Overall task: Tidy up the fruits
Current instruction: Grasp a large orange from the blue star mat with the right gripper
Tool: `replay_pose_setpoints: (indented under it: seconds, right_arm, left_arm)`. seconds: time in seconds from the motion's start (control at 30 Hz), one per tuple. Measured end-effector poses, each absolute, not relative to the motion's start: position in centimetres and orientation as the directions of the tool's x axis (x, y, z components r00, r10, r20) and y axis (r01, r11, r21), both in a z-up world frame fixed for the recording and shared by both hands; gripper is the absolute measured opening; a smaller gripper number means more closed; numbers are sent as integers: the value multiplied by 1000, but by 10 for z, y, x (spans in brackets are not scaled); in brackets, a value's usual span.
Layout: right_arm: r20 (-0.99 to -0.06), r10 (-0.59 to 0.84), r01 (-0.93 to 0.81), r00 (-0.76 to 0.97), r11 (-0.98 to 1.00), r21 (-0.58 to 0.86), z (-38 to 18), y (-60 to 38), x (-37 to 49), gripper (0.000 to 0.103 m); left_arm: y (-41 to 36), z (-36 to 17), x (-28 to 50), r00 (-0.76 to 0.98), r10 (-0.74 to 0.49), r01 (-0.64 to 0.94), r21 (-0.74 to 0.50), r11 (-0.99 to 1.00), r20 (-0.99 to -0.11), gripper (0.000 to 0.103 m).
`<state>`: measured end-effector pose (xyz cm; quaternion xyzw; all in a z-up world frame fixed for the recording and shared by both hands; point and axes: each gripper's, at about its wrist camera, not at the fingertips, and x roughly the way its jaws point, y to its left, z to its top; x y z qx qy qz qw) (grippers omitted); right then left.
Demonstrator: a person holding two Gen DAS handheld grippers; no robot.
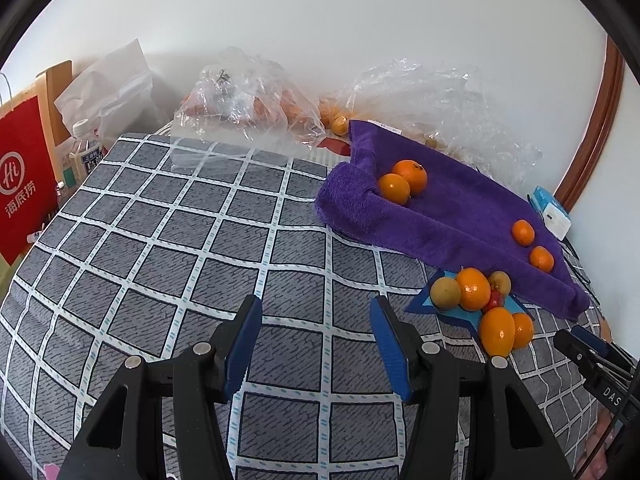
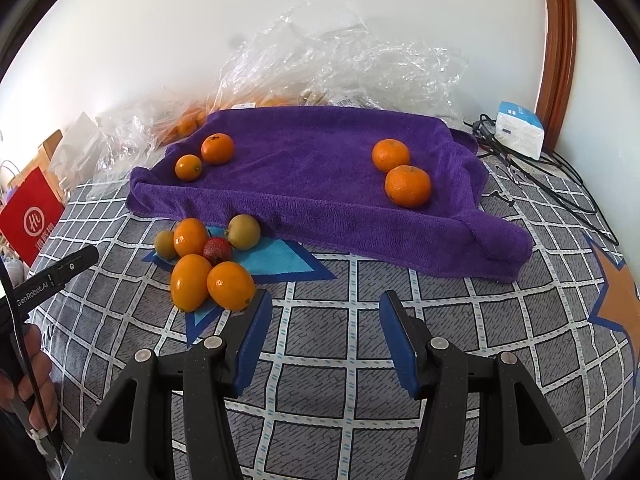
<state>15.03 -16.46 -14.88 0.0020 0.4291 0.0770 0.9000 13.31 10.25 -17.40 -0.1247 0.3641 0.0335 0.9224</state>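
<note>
A purple towel (image 2: 320,184) lies on the checked bed cover, also in the left wrist view (image 1: 448,216). Two oranges (image 2: 208,156) rest at its left end and two tangerines (image 2: 400,172) at its right end. A pile of fruit (image 2: 208,260) sits in front of the towel: several orange kumquats, two yellow-green fruits and a red one; it also shows in the left wrist view (image 1: 480,304). My right gripper (image 2: 326,312) is open and empty, just right of the pile. My left gripper (image 1: 316,316) is open and empty over the cover, left of the pile.
Clear plastic bags (image 1: 248,100) with more oranges lie against the wall behind the towel. A red paper bag (image 1: 24,176) and a bottle (image 1: 86,152) stand at the left. A white box (image 2: 518,128) and black cables (image 2: 552,184) lie at the right.
</note>
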Motion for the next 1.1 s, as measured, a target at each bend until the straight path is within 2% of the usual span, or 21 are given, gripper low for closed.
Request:
replay_pose_setpoints:
  seconds: [1.1]
  right_arm:
    - [-769, 197, -173, 608, 978, 113, -149, -151, 153, 55]
  left_arm:
    - [106, -176, 133, 727, -14, -172, -202, 964, -687, 54]
